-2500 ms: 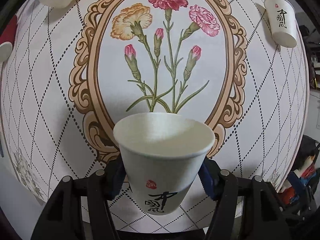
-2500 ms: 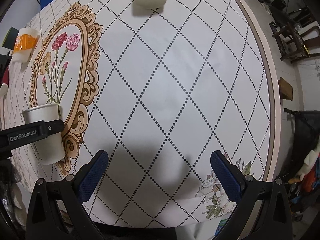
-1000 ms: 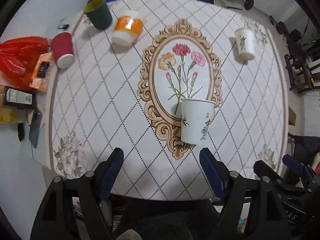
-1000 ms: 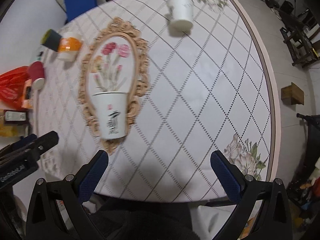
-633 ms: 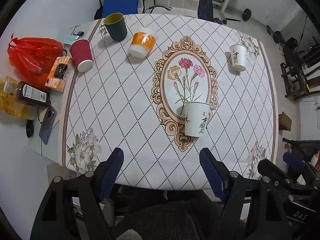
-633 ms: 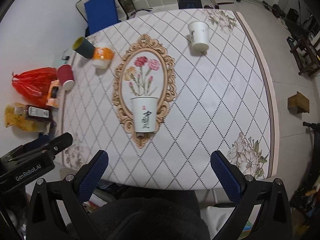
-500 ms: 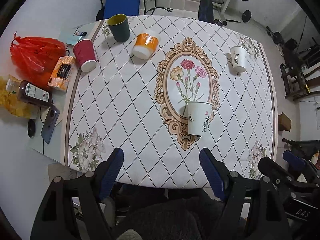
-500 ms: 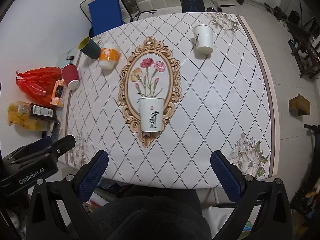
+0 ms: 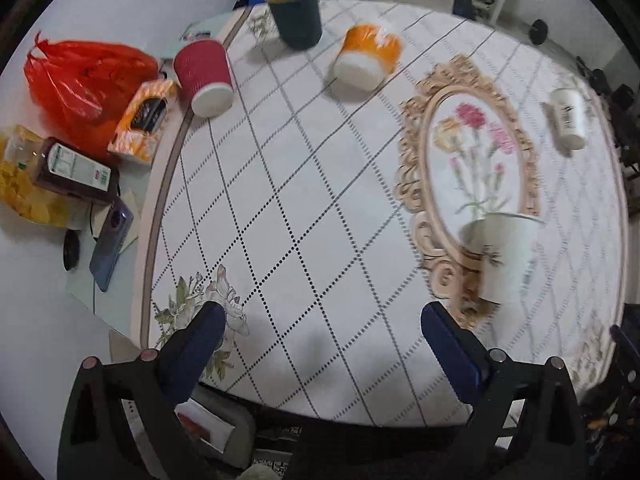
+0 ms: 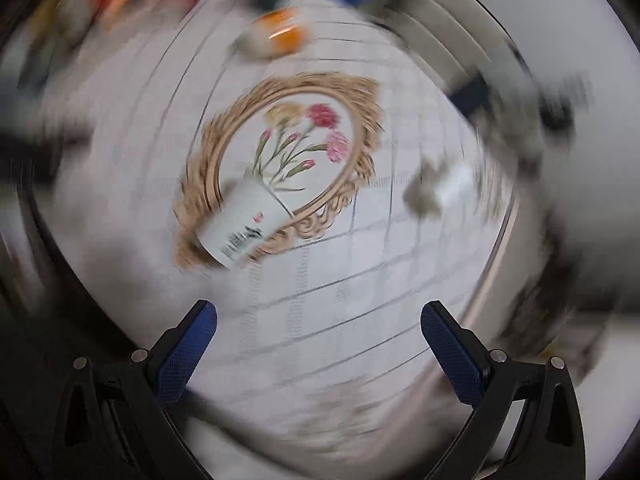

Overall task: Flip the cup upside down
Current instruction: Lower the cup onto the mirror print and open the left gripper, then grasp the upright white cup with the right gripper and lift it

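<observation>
A: Where is the white paper cup (image 9: 507,257) right now?

B: On the near end of the oval flower frame (image 9: 468,184) printed on the tablecloth (image 9: 304,216), to the right in the left wrist view. Its wide rim faces the far side and the narrow base comes toward the camera, so it looks to be standing mouth-down (the fisheye and blur make me cautious).

A: And the grippers?

B: The left gripper (image 9: 320,328) is spread wide with nothing between its blue pads (image 9: 192,350), well back from the cup near the table's near edge. The right gripper (image 10: 318,322) is likewise splayed and empty; its view is badly smeared, though the cup (image 10: 244,226) is still readable.

A: So which step?

B: Judging by how the cup sits, the flip looks finished and both tools are clear of it. If another cup is wanted, the upright dark green cup (image 9: 295,14) at the far left is the candidate; that would call for a reach across the table.
</observation>
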Demonstrator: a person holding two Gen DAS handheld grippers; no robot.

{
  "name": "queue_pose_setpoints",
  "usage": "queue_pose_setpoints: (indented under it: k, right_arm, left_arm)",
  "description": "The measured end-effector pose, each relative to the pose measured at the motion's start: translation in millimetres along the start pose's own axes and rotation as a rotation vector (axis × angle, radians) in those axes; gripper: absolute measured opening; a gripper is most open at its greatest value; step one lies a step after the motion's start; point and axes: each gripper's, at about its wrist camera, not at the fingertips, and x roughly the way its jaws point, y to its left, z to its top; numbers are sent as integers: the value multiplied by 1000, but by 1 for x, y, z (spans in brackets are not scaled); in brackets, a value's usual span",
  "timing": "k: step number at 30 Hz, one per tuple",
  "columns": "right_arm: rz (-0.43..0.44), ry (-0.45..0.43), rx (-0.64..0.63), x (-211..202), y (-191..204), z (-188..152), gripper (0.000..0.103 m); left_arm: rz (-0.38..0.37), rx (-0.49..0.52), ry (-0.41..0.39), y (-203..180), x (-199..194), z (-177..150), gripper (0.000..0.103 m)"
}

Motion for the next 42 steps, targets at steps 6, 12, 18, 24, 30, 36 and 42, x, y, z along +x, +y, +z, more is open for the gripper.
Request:
queue_pose_setpoints:
  k: [6,12,18,24,30,36,42]
  right_arm:
    - [-257,-27,-771,39,74,9,103]
    - [-371,-41,-1413,77,114,-18,103]
    - [-452,-70,-1835,114,112,-37,103]
    - [-469,-86,-2040,141,102,-28,97]
    - [-441,-74,-2085,158,101,-5,91]
    - [-428,-77,-2114,168,100,6,87]
    - [-415,-83,-2112,178,101,9,72]
  left_arm:
    - [-32,-59,62,2,47,1,100]
    - [-44,-94,107,2,78,-1,101]
    - [-47,-126,134,9,100,-4,101]
    - [-55,-154,151,20,116,-6,101]
    - [-61,-163,164,32,127,-9,101]
    - [-60,-155,169,37,134,-8,101]
    - [-56,-139,170,22,135,1,100]
